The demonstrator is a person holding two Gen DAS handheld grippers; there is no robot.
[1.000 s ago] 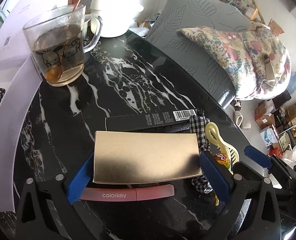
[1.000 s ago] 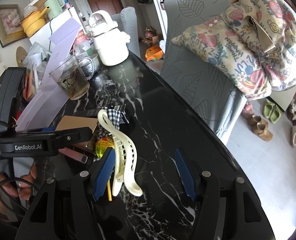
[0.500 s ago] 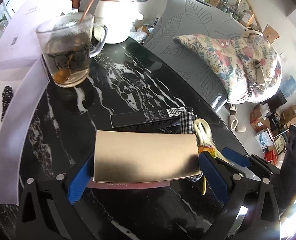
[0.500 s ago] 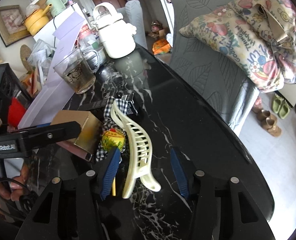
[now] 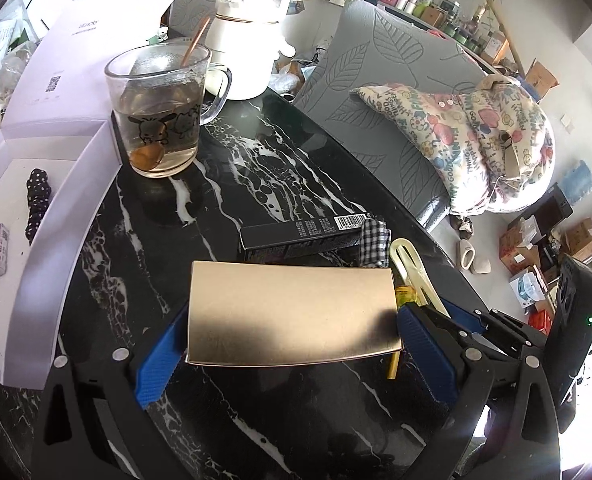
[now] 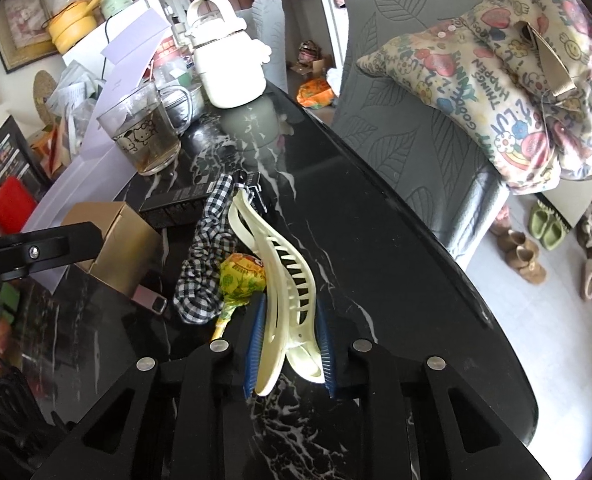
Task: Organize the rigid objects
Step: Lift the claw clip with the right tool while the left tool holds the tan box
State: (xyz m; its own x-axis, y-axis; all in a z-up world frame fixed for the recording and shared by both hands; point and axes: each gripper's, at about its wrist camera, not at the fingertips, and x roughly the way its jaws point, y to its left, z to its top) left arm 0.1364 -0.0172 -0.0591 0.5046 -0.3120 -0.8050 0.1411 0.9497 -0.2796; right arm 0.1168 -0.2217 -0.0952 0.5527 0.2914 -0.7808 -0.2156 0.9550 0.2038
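Left wrist view: a gold box [image 5: 291, 314] is clamped between the two blue pads of the left gripper [image 5: 283, 344] and is held above the black marble table [image 5: 255, 184], its flat top face turned toward the camera. Just beyond the box a long black carton [image 5: 300, 236] with a barcode lies on the table, and a checked cloth [image 5: 372, 248] lies at its right end. In the right wrist view, a cream hair claw [image 6: 283, 280] is seen gripped at its hinge end between the blue pads of the right gripper [image 6: 289, 350], whose tongs are closed tightly onto it; the claw's toothed length reaches forward over the table. Touching the claw's left side, a yellow-wrapped lollipop [image 6: 241, 276] rests on the checked cloth, and the end of a pink tube [image 6: 149, 300] is seen poking out from under the gold box. Farther back, a glass mug [image 5: 159, 108] with cartoon figures and brownish liquid stands beside an open white tray-like box [image 5: 47, 216], and a white kettle [image 5: 247, 40] stands behind the mug. A grey chair [image 6: 416, 128] with a printed cushion [image 6: 496, 80] is seen past the table's edge.
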